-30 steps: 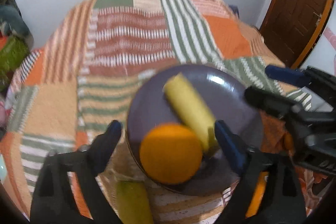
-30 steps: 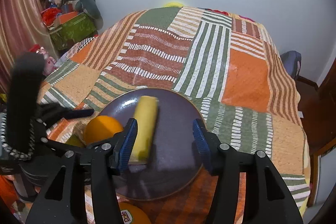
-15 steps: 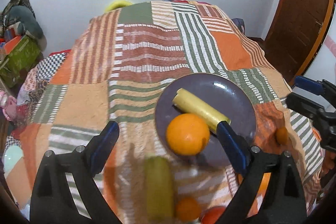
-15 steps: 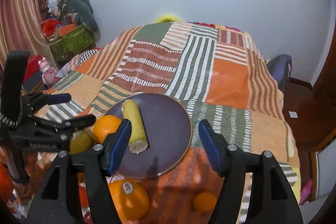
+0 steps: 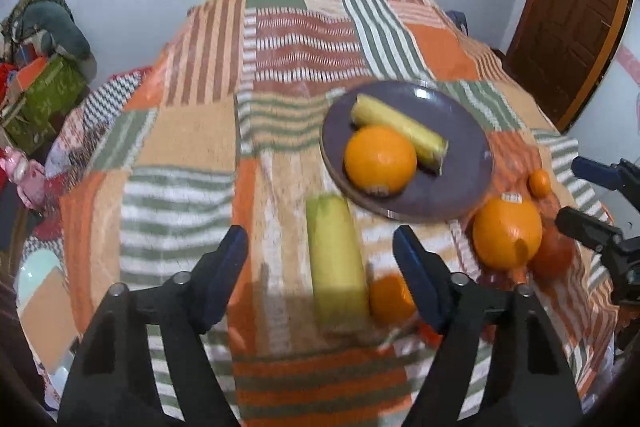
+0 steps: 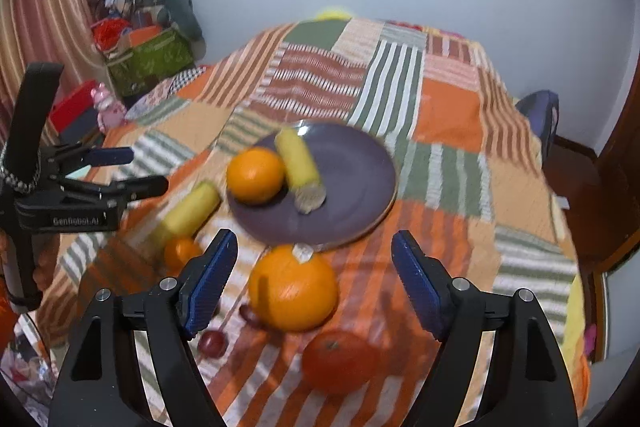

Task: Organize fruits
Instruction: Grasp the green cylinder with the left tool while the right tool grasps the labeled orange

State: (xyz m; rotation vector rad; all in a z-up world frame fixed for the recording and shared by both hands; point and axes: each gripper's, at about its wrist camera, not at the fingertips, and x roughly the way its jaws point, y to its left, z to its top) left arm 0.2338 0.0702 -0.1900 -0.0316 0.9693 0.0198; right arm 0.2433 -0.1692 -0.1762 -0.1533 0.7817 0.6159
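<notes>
Hovering wide open and empty, each hand-held gripper [image 5: 320, 263] [image 6: 314, 267] frames loose fruit to gather onto the plate [image 5: 460, 187]

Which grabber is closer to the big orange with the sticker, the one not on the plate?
Right. The right gripper hangs over the stickered orange; the left gripper sits over by the yellow-green fruit.

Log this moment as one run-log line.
plate: orange and corn piece on it | big orange on blanket | left gripper open | right gripper open
</notes>
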